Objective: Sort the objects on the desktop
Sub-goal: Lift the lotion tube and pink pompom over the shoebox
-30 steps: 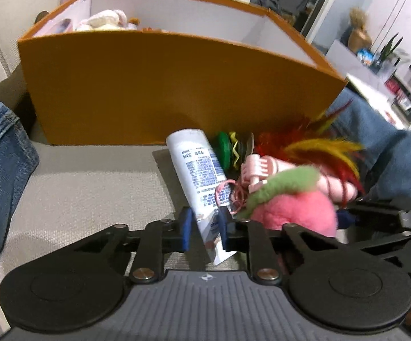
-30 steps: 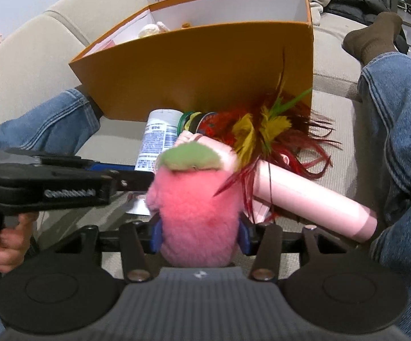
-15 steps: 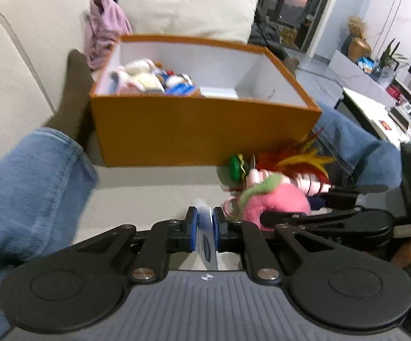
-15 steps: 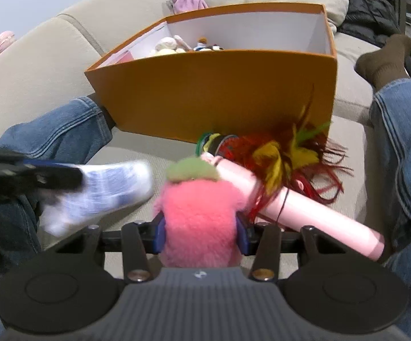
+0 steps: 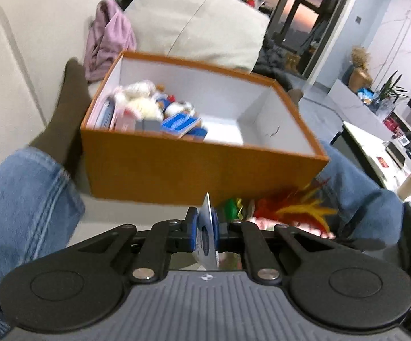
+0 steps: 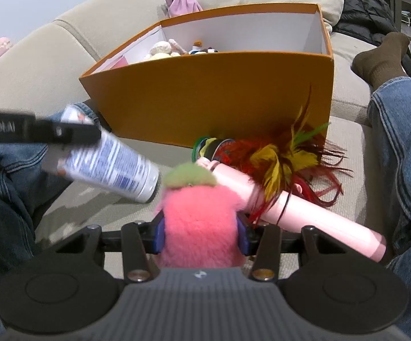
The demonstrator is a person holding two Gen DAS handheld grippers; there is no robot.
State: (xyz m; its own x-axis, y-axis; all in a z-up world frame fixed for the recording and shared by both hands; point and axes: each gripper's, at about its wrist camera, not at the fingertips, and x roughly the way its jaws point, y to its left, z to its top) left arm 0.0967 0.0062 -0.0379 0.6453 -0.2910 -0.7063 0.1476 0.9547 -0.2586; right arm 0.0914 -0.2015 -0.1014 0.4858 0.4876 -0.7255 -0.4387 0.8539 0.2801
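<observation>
On the left, a denim-clad leg (image 5: 20, 199) lies along the beige sofa (image 5: 29, 45), its dark sock (image 5: 66, 108) beside the orange box (image 5: 205, 176). The left gripper (image 5: 205, 231) has its jaws nearly shut on the flat crimped end of a white tube (image 6: 111, 167) with blue print; in the right wrist view the tube hangs clear of the sofa seat, tilted with its cap end down toward the pink plush. The orange box stands on the seat behind, open-topped with a white interior; a cream plush toy (image 5: 140, 102), a blue packet (image 5: 181, 123) and other small things sit piled in its left half, while the right half shows bare floor.

In the middle, in front of the box, the right gripper (image 6: 199, 233) has its jaws about half open, pressed on both sides of a fluffy pink plush (image 6: 199, 213) with a green top. Just right of it, a pale pink cylinder (image 6: 305, 216) lies on the seat, running diagonally, with red, yellow and green feathers (image 6: 285, 156) spread over its far end, against the box front. Some green rings (image 6: 202, 145) lie by the feathers.

On the right, another denim leg (image 6: 398, 142) and a sock (image 6: 381, 59) rest on the sofa.
</observation>
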